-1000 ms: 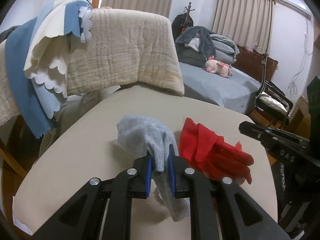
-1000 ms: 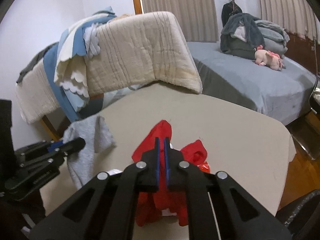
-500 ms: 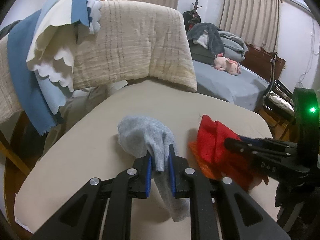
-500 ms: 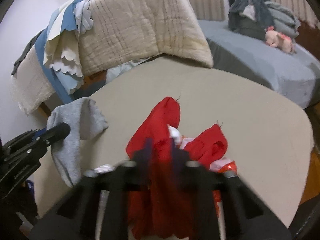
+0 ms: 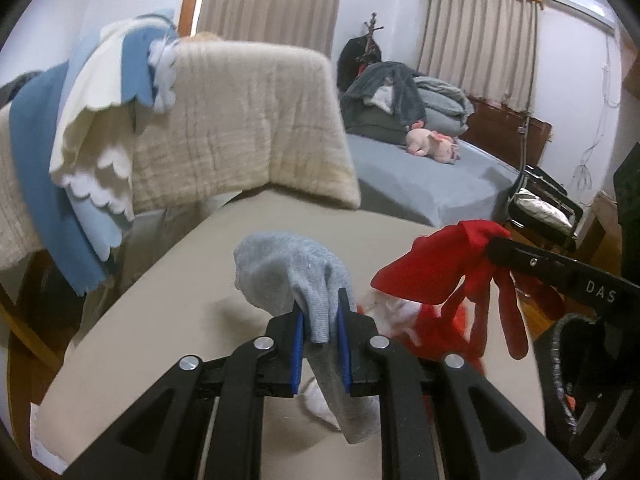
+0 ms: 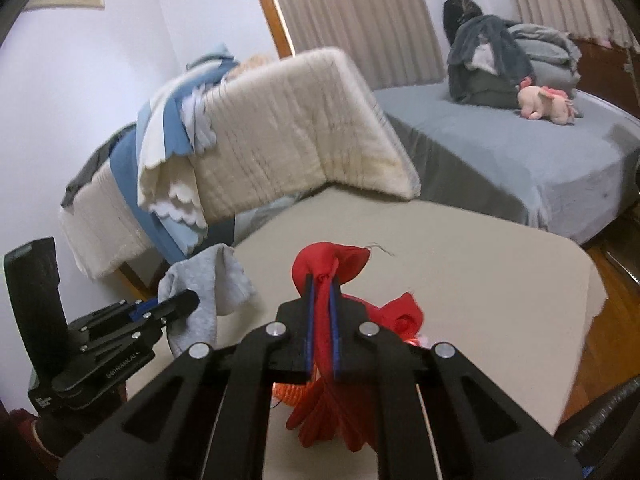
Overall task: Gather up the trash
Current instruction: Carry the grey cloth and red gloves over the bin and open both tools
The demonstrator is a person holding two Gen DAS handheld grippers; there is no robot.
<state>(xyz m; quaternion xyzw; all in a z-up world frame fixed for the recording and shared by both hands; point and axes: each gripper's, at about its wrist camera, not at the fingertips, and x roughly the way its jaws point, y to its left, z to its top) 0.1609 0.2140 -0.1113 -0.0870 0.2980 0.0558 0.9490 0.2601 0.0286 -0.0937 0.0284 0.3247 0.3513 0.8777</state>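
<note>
Two fisheye views along black grippers with blue pads, over a beige table (image 5: 168, 304) in a bedroom.

Left gripper (image 5: 320, 334) clamped on a grey sock (image 5: 296, 272): cuff bunched above the pads, toe hanging below them over the table edge. In the right view, same sock (image 6: 208, 292) dangling from the left gripper (image 6: 188, 302) at lower left, off the table's near corner.

Right gripper (image 6: 321, 320) pinched tight on a red cloth (image 6: 332, 260): a knot of fabric bulging above the pads, strips trailing below. Another red fold just right of the fingers, close to the tabletop; contact with the table unclear. A patch of orange mesh (image 6: 290, 394) under the gripper. In the left view, red cloth (image 5: 432, 272) held by the right gripper (image 5: 494, 248) at right, raised above the table, long strips hanging down. Something white (image 5: 390, 308) on the table beneath it, blurred.

Behind the table, a cream quilt (image 5: 248, 128) draped over a rail, with a blue and white scalloped blanket (image 5: 92, 168) at its left. Further back, a grey bed (image 6: 520, 160) with piled bedding (image 6: 500, 60) and a pink plush toy (image 6: 548, 106). Beige curtains (image 5: 272, 0) on the far wall.
</note>
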